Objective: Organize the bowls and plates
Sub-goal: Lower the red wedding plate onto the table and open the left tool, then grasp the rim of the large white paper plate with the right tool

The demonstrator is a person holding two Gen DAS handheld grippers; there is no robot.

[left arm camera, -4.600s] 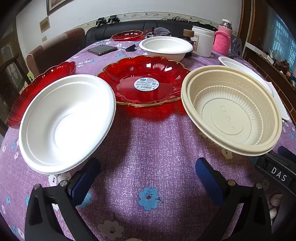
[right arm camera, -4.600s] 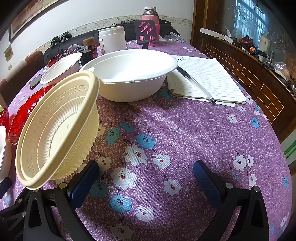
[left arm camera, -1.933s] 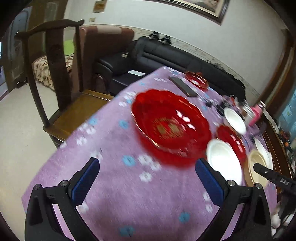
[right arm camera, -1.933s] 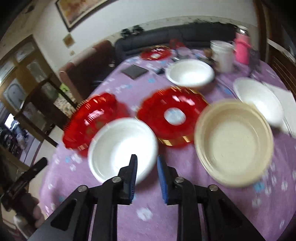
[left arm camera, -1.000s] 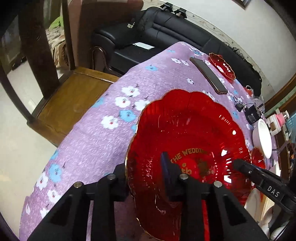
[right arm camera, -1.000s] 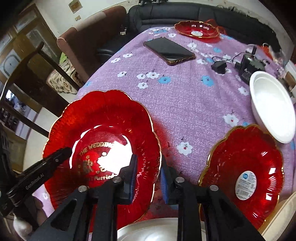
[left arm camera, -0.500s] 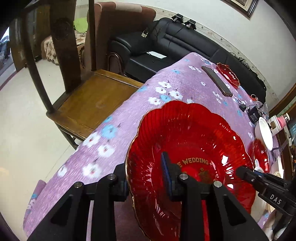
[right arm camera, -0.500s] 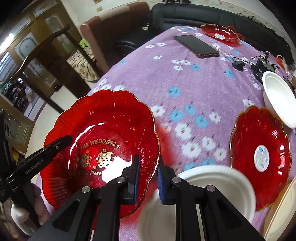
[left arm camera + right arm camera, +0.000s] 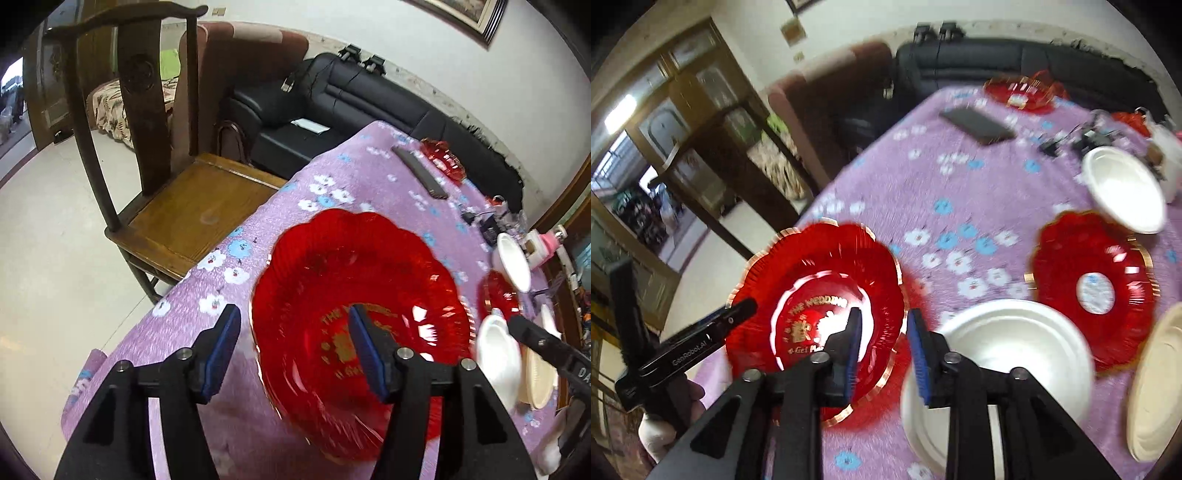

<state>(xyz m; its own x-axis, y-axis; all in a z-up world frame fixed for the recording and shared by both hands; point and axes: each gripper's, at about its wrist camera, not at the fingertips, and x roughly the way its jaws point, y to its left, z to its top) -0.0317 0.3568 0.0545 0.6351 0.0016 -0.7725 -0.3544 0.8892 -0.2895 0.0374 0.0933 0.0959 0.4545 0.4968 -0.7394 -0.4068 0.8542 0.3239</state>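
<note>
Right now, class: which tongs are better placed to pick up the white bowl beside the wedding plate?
Right. The right tongs hang open directly above the white bowl's rim; the left tongs straddle the red wedding plate's far rim.

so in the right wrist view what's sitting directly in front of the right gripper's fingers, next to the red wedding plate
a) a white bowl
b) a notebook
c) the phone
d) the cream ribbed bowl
a: the white bowl lies just beyond the right gripper, beside the red wedding plate; the phone is far across the table and the cream bowl sits off at the right edge.
</note>
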